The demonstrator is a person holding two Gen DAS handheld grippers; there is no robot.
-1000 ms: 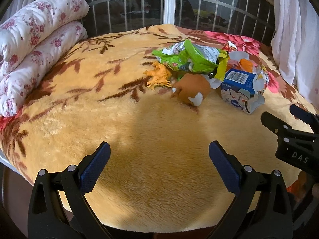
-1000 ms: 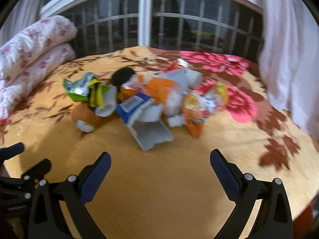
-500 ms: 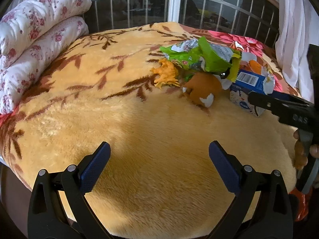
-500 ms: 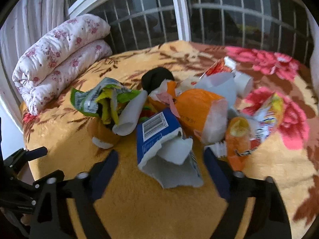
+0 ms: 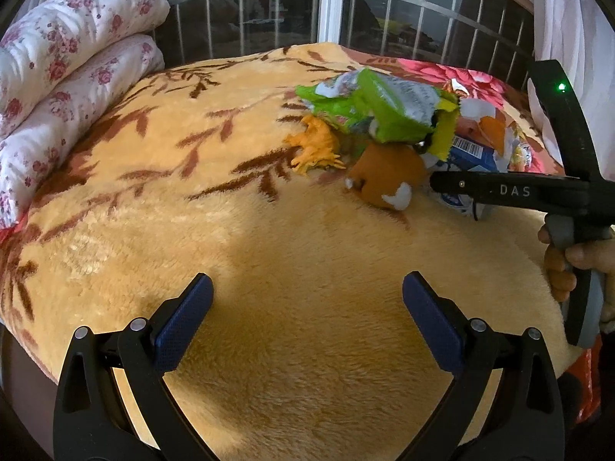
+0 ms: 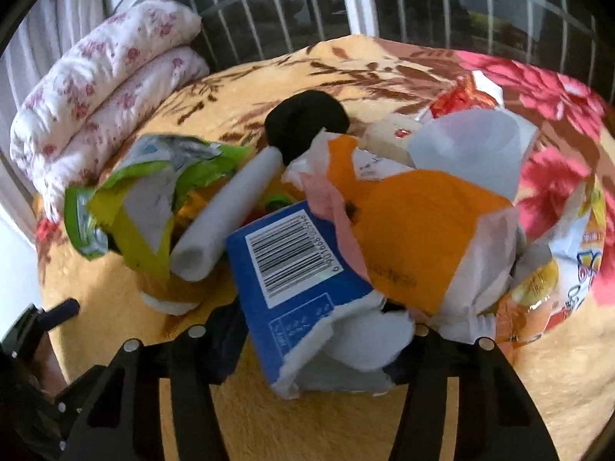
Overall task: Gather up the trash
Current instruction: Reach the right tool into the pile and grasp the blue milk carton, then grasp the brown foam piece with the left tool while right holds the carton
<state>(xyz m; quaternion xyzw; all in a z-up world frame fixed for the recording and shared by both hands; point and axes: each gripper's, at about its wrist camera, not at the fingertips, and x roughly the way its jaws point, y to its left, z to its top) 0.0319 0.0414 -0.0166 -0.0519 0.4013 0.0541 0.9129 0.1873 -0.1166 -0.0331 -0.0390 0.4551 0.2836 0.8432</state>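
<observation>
A heap of trash lies on the bed. In the right wrist view a torn blue carton with a barcode sits between my right gripper's open jaws, which stand on either side of it. Behind it are an orange and white wrapper, a green snack bag, a white paper roll and a black round thing. In the left wrist view my left gripper is open and empty over bare blanket, well short of the green bag, an orange scrap and a brown lump.
The bed has a plush yellow blanket with brown leaves and pink flowers. Rolled floral quilts lie at the left. A barred window stands behind the bed. A white curtain hangs at the right.
My right gripper has moved forward into the heap, so the blue carton now lies between its jaws. The left gripper has barely moved.
</observation>
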